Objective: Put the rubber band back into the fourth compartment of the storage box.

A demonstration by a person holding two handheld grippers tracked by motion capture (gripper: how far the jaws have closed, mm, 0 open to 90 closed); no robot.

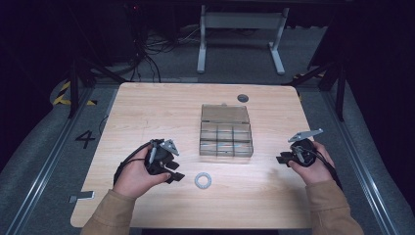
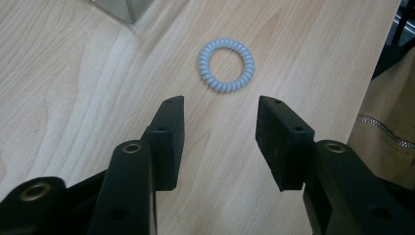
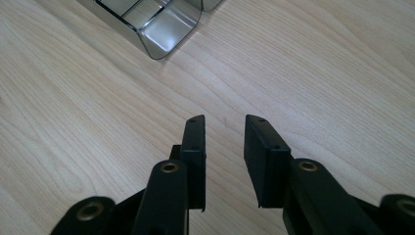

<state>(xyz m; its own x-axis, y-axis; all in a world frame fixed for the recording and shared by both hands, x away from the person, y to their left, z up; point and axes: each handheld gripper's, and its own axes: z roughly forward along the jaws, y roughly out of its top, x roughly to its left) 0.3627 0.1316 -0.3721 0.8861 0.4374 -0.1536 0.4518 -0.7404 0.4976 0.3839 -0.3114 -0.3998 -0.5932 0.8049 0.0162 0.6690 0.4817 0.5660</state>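
At the far left of the high view, grey floor carries a painted numeral 4 [image 1: 84, 139] and a strip of yellow-and-black hazard tape [image 1: 62, 93], with dark cables [image 1: 147, 58] tangled behind the surface's back left corner. The surface [image 1: 161, 105] is pale wood grain with rounded corners, and metal rails run along both of its sides. Near its front left the left gripper [image 1: 175, 175] sits in a hand, its fingers [image 2: 169, 132] moderately apart with nothing between them — they point at the coiled hair tie [image 1: 203, 180], a pale grey-blue ring lying flat just beyond their tips. Behind the hair tie, mid-surface, stands a clear compartment box [image 1: 226, 131] with its lid open, and a small round grommet [image 1: 242, 98] is set in the surface farther back. A white desk frame [image 1: 240, 36] stands on the floor beyond. At the right the right gripper [image 1: 282, 159] hovers over bare wood — its fingers [image 3: 195, 147] narrowly apart, empty.
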